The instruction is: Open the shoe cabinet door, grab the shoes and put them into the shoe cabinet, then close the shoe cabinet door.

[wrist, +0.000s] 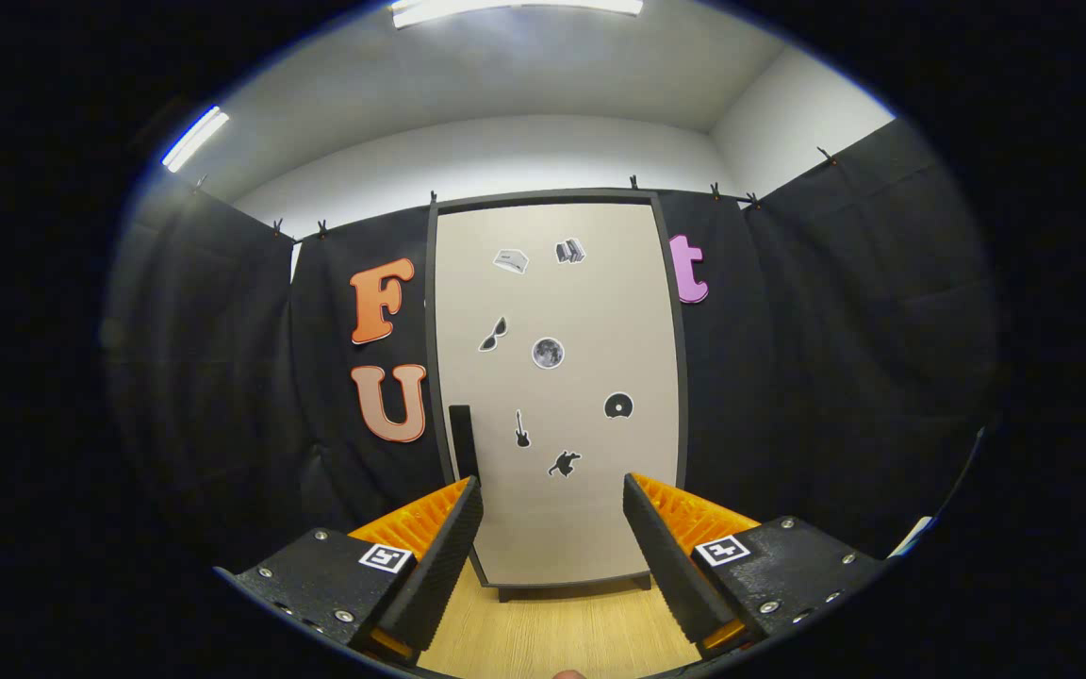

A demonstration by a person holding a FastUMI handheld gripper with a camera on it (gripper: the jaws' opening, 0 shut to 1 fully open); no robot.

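Nothing looks done yet: the gripper [552,505] hangs with fingers spread and empty, the shoe cabinet door [557,396] stands closed well ahead beyond them, its dark handle [464,441] just past the left fingertip, untouched.

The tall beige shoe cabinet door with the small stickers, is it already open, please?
No, the tall beige shoe cabinet door sits flush in its dark frame, beyond the open, empty claw.

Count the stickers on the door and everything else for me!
Stickers: 7
Door: 1
Handle: 1
Ceiling lights: 2
Gripper, open, fingers on nothing: 1
Total: 12
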